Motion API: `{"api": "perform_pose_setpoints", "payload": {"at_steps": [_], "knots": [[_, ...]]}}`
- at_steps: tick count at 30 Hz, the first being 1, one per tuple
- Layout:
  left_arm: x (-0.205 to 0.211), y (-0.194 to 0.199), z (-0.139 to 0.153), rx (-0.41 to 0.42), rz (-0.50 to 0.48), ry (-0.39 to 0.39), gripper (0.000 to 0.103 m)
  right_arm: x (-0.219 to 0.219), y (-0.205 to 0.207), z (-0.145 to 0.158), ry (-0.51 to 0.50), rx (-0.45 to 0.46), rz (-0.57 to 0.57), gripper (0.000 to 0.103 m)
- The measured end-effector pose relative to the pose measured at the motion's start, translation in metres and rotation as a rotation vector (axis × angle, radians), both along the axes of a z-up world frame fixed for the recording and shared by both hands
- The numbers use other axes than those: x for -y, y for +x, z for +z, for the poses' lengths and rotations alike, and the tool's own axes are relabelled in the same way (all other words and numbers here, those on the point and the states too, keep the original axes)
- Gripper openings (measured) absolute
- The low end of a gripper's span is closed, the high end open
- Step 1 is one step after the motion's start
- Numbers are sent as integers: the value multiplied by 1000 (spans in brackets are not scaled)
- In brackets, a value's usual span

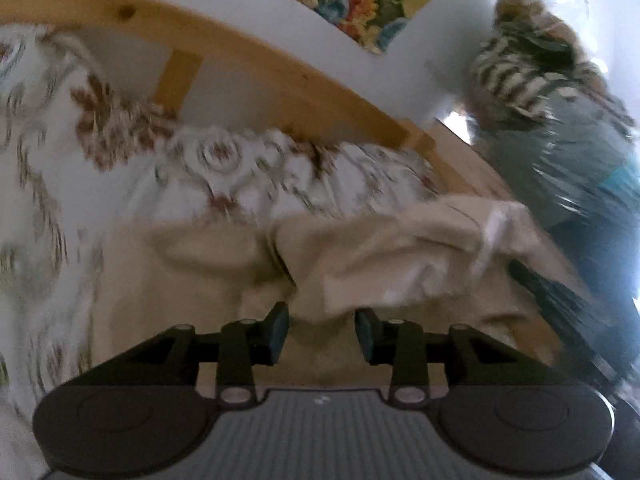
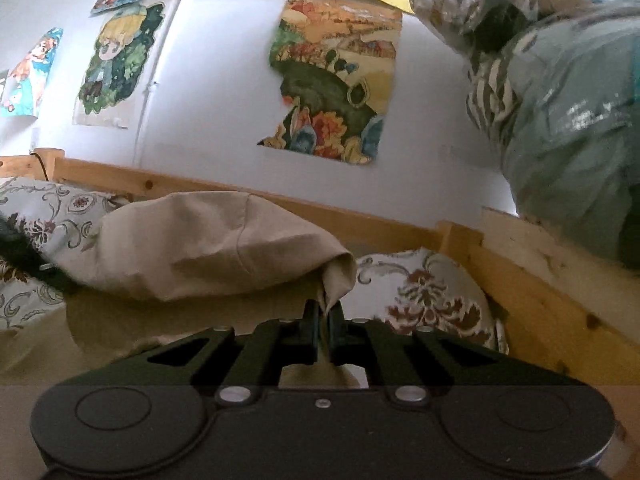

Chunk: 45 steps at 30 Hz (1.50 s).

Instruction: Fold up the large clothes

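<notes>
A large beige garment [image 1: 380, 256] lies bunched on the bed, blurred in the left wrist view. My left gripper [image 1: 322, 332] is open. A low fold of the beige cloth reaches the gap between its blue pads [image 1: 278, 332], and neither pad presses on it. In the right wrist view the beige garment [image 2: 208, 248] is lifted into a hanging hump. My right gripper [image 2: 324, 320] is shut on a corner of it, with the cloth pinched between the fingertips. More beige fabric spreads flat beneath both grippers.
A floral bedsheet [image 2: 432, 300] covers the bed, inside a wooden frame [image 2: 520, 300] against a white wall with colourful posters [image 2: 336, 80]. A clear plastic bag of clothes [image 2: 560, 100] sits at the right. A dark object [image 1: 560, 300] lies at the bed's right edge.
</notes>
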<state>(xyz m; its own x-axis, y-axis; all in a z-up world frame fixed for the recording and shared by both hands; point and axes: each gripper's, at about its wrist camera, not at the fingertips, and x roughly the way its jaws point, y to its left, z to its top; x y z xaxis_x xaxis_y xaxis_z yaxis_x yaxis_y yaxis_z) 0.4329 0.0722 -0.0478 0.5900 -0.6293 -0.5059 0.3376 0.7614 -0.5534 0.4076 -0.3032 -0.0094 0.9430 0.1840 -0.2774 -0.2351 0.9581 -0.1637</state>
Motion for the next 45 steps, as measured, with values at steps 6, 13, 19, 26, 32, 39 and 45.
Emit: {"api": "perform_pose_setpoints", "payload": {"at_steps": [6,13,19,26,32,39,45], "knots": [[41,-42,-16,118,-199,106,39,1,-3,1,-19,-7,17,4],[84,12,-38,30,-159,352,24,15,-21,-13,-32,-129,13,20],[96,35,-27,129,13,535,16,34,-45,-44,79,-371,65,32],[92,30,-41,133,19,617,16,5,-29,-86,-48,-501,44,32],[73,33,-57,93,87,645,16,-18,1,-81,-295,-217,-80,33],[55,31,-59,43,110,596,19,1,-9,-83,-353,-278,-79,48],[10,-17,-54,16,99,530,56,36,-62,-64,-310,-347,-95,76]]}}
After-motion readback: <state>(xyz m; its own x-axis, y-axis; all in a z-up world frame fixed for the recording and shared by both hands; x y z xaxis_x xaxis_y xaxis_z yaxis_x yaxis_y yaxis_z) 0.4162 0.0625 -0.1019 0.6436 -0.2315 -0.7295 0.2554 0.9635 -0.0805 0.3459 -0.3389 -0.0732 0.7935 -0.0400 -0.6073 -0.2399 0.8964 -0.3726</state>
